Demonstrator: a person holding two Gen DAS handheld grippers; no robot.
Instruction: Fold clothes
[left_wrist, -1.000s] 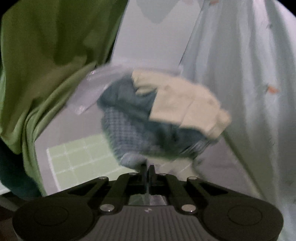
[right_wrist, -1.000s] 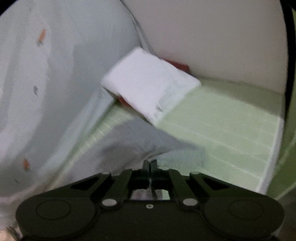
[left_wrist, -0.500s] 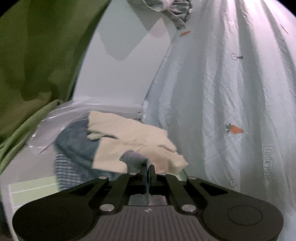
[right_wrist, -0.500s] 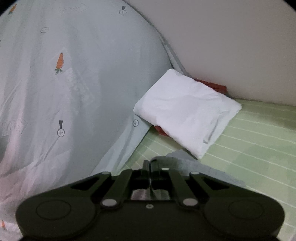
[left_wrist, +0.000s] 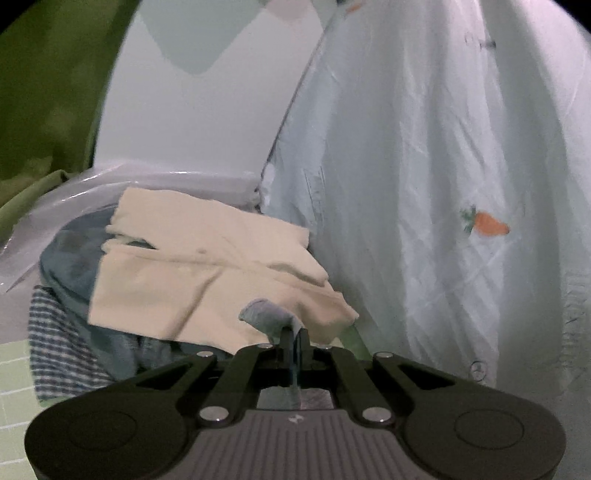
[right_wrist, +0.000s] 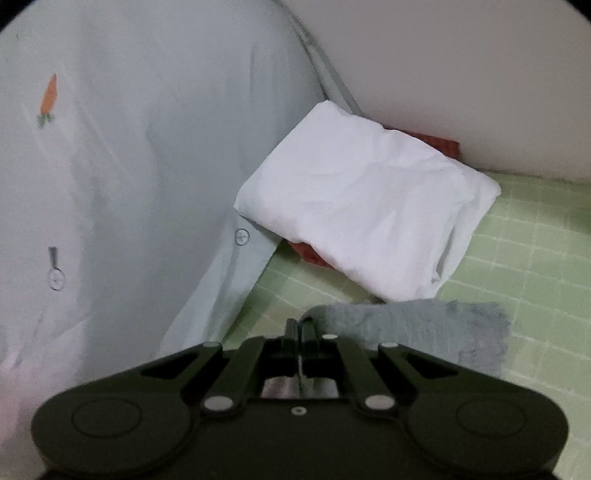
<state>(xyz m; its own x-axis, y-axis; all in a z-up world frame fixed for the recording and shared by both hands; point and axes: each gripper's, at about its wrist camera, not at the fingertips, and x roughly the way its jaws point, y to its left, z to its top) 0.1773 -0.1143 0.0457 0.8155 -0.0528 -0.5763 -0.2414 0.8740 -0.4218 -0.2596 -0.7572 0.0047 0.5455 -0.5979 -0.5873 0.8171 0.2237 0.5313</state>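
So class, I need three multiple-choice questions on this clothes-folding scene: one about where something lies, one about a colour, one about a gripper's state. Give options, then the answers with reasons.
1. Where does the folded white cloth lie?
A. on a red item on the green checked mat
B. inside a plastic bag
C. on the cream garment

2. What colour is the garment on top of the pile in the left wrist view?
A. red
B. cream
C. black

3. What is the state of the right gripper?
A. wide open
B. shut on the grey cloth
C. shut on nothing

Answers:
1 A, red item shows at its edges, mat beneath.
2 B, cream garment tops blue clothes.
3 B, jaws closed, grey cloth trails from them.
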